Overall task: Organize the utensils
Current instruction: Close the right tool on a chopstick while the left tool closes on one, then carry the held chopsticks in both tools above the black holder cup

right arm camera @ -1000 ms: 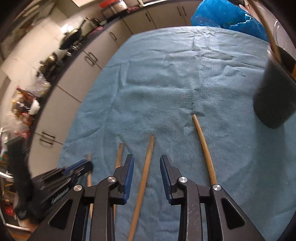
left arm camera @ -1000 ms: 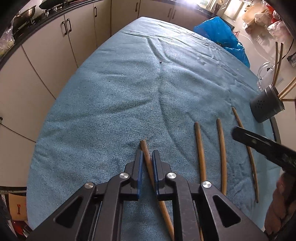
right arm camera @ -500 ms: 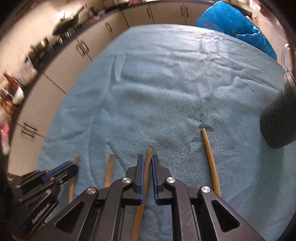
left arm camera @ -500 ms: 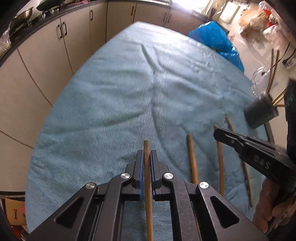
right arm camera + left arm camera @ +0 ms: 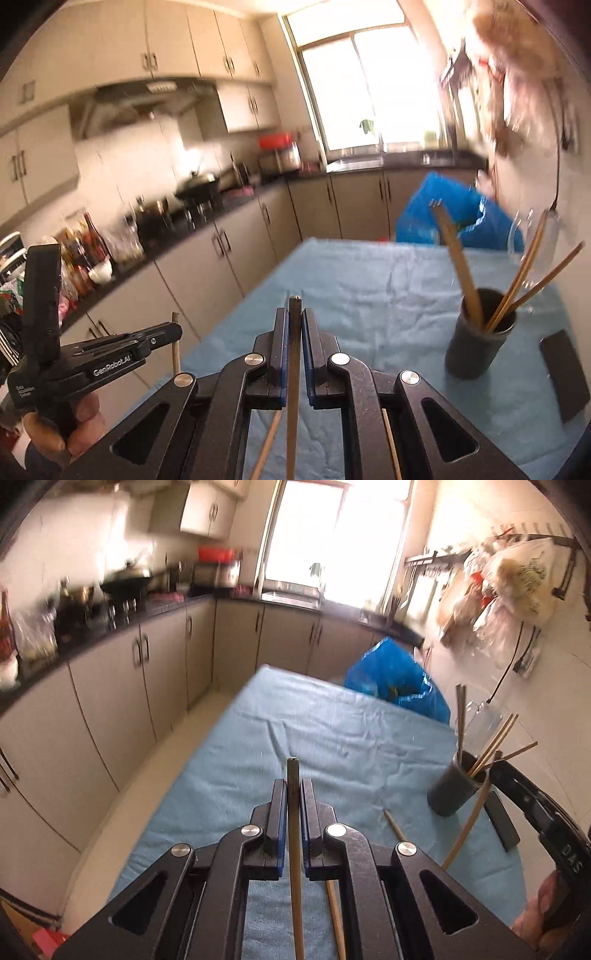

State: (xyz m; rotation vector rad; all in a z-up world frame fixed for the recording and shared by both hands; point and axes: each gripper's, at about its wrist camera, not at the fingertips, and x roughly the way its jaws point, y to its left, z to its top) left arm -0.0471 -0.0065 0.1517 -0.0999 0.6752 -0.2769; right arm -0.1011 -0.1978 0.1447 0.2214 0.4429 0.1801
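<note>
My left gripper (image 5: 293, 786) is shut on a wooden chopstick (image 5: 295, 849), held off the blue cloth (image 5: 332, 746) with its tip just past the pads. My right gripper (image 5: 294, 314) is shut on a second chopstick (image 5: 293, 398), also in the air. Each gripper shows in the other's view: the right one (image 5: 496, 770) beside the dark utensil cup (image 5: 452, 790), the left one (image 5: 173, 330) at the left. The cup (image 5: 476, 343) stands upright at the right with several chopsticks in it. Loose chopsticks (image 5: 393, 825) (image 5: 267, 446) lie on the cloth below.
A blue plastic bag (image 5: 399, 679) sits at the table's far right corner. A dark flat object (image 5: 561, 369) lies right of the cup, with a glass jug (image 5: 532, 251) behind. Cabinets (image 5: 110, 701) run along the left, across a strip of floor.
The right gripper closed on its chopstick. Both grippers then rose from the cloth with their chopsticks and tilted up, so the kitchen walls and window now fill the upper views.
</note>
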